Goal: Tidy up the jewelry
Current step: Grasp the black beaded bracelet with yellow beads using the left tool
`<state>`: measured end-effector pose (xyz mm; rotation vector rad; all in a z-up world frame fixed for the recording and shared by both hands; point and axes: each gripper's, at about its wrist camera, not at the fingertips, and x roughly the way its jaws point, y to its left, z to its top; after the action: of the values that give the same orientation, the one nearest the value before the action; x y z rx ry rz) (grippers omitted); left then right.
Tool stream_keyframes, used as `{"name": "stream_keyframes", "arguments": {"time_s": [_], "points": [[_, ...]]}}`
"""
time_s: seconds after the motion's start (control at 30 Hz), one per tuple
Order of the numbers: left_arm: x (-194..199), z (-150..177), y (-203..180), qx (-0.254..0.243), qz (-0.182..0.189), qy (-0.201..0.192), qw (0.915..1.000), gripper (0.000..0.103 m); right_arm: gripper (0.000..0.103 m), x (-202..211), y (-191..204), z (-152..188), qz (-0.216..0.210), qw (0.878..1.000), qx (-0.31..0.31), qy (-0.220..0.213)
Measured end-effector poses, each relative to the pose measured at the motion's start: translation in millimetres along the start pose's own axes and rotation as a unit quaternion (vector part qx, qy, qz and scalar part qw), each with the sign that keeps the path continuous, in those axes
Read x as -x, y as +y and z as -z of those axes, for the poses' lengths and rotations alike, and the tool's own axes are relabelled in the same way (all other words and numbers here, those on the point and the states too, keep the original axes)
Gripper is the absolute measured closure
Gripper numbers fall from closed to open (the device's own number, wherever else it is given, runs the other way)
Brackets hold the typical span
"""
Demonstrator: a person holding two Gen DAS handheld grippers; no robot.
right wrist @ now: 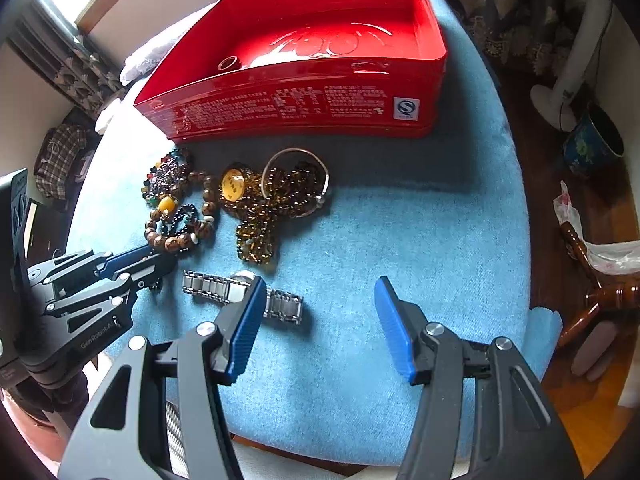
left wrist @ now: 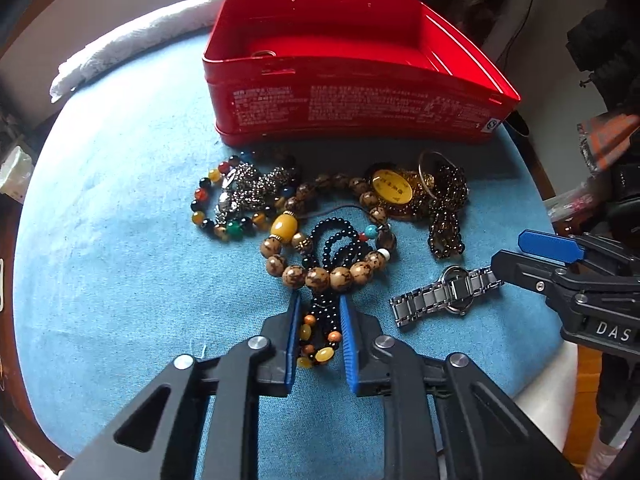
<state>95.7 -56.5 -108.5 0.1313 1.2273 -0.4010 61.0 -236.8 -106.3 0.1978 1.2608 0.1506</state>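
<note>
Black bead strand [left wrist: 326, 312] with amber and orange beads lies at the near edge of the jewelry pile on the blue cloth [left wrist: 120, 240]; left gripper [left wrist: 320, 308] is clamped on it, both blue pads pressing the beads. Touching it further out: wooden bead bracelet [left wrist: 320, 276] with a yellow barrel bead. Beyond, a multicolour bead bracelet [left wrist: 224, 200] and brown bead necklace [right wrist: 264, 208] under a silver bangle [right wrist: 296, 180]. Steel watch [right wrist: 240, 292] lies just beside the pile, near the right gripper [right wrist: 320, 300], whose fingers stand apart, empty. Red tin [right wrist: 304, 112] sits behind the pile, a small ring [right wrist: 229, 63] inside.
</note>
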Motion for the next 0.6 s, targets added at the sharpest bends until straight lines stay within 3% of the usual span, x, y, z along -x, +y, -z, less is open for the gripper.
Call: {"name": "stream_keyframes", "arguments": {"time_s": [0.6], "points": [[34, 20, 20, 0.023, 0.028, -0.001, 0.9993, 0.087, 0.057, -10, 9, -3, -0.037, 0.999, 0.016, 0.022]]}}
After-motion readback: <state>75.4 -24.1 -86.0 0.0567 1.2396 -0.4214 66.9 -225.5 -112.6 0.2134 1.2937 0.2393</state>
